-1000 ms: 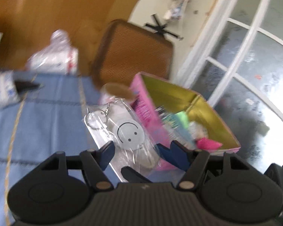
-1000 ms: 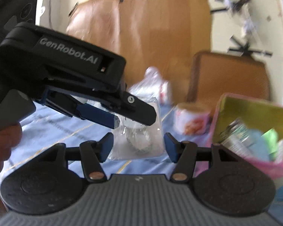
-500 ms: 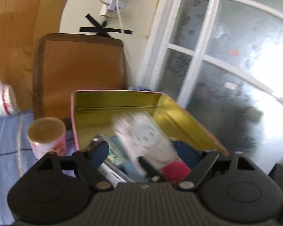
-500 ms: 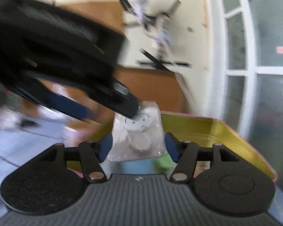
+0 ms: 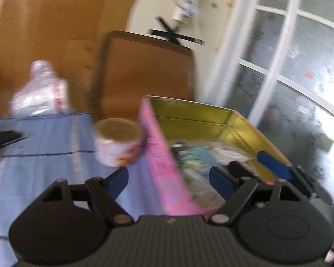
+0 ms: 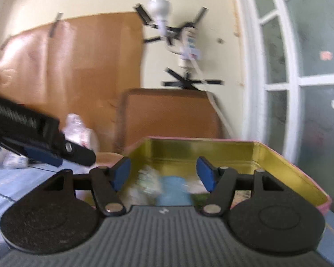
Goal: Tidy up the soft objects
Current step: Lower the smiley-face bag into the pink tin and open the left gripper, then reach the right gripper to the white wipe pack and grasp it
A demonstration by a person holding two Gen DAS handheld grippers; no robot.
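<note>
Presently both grippers stand with jaws wide and nothing between the pads. The left gripper straddles the near pink wall of the tin box; its jaws have just been opening. The right gripper hangs over the box's near edge, its jaws likewise having just parted, aimed into the gold interior.

Within the box lie several soft packets and a pale blue item, blurred and not separately identifiable; a clear bag with a smiley charm cannot be singled out among them.

Beyond, on the blue cloth, a round tub stands touching the box's left wall. Further back, at the cloth's far edge, a clear plastic bag remains outside the box.

Judgement: sorting well advanced; outlying bags still to be collected.
</note>
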